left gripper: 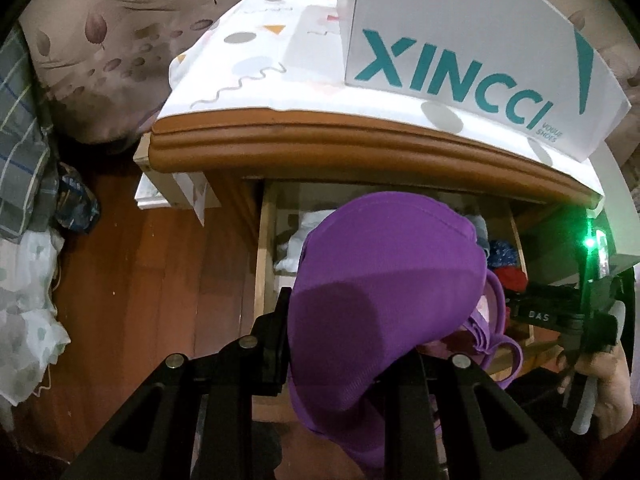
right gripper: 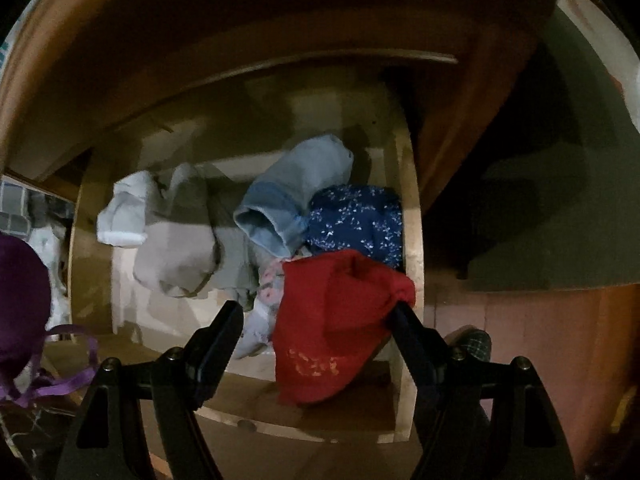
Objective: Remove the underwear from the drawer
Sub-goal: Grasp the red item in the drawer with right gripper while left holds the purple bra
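Observation:
A purple bra hangs bunched in my left gripper, which is shut on it above the open wooden drawer. The cloth hides the right finger, and its straps dangle at the left edge of the right wrist view. My right gripper points down into the drawer, jaws wide. A red piece of underwear lies between the fingers, its edge against the right fingertip. Behind it lie dark blue flowered underwear, a light blue piece, a grey garment and a white sock.
The cabinet top overhangs the drawer, with a patterned cloth and a white shoe box on it. A person's hand grips the right tool. Red-brown wooden floor and bedding lie to the left. A plaid slipper shows.

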Demonstrator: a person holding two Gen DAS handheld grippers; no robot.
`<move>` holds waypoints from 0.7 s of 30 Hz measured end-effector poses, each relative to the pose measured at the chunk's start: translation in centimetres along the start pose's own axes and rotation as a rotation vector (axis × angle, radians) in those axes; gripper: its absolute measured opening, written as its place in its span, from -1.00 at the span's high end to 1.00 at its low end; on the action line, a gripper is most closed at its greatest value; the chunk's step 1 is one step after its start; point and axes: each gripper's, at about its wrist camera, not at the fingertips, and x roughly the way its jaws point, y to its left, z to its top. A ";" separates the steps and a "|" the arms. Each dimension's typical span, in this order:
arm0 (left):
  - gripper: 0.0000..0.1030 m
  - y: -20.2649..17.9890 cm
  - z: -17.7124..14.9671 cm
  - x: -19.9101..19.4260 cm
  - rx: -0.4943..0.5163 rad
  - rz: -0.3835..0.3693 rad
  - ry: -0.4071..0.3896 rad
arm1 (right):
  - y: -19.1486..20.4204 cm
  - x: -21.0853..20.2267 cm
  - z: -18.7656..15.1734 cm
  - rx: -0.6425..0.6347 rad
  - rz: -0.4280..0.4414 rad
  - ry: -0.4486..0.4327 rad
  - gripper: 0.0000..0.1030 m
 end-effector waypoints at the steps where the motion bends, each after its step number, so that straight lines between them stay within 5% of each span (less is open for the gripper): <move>1: 0.59 0.0 0.0 -0.1 0.004 -0.004 -0.007 | 0.0 0.1 0.0 0.005 0.002 0.001 -0.51; 4: 0.59 -0.2 -0.1 -0.2 0.013 -0.003 -0.020 | 0.1 0.5 0.0 -0.005 -0.032 0.015 -0.40; 6: 0.59 -0.3 -0.3 -0.2 0.023 -0.005 -0.021 | 0.2 1.1 0.0 -0.007 -0.085 0.033 -0.12; 12: 0.59 -0.2 -0.7 0.1 0.018 -0.016 -0.014 | 1.2 0.2 -0.1 -0.075 -0.052 -0.026 0.26; 18: 0.59 -0.3 -0.8 0.6 0.018 -0.016 -0.004 | 3.4 -1.1 -0.4 -0.201 0.087 -0.070 0.31; 21: 0.59 -0.3 -0.8 0.6 0.016 -0.020 -0.004 | 4.2 -0.9 -0.5 -0.252 0.028 -0.070 0.16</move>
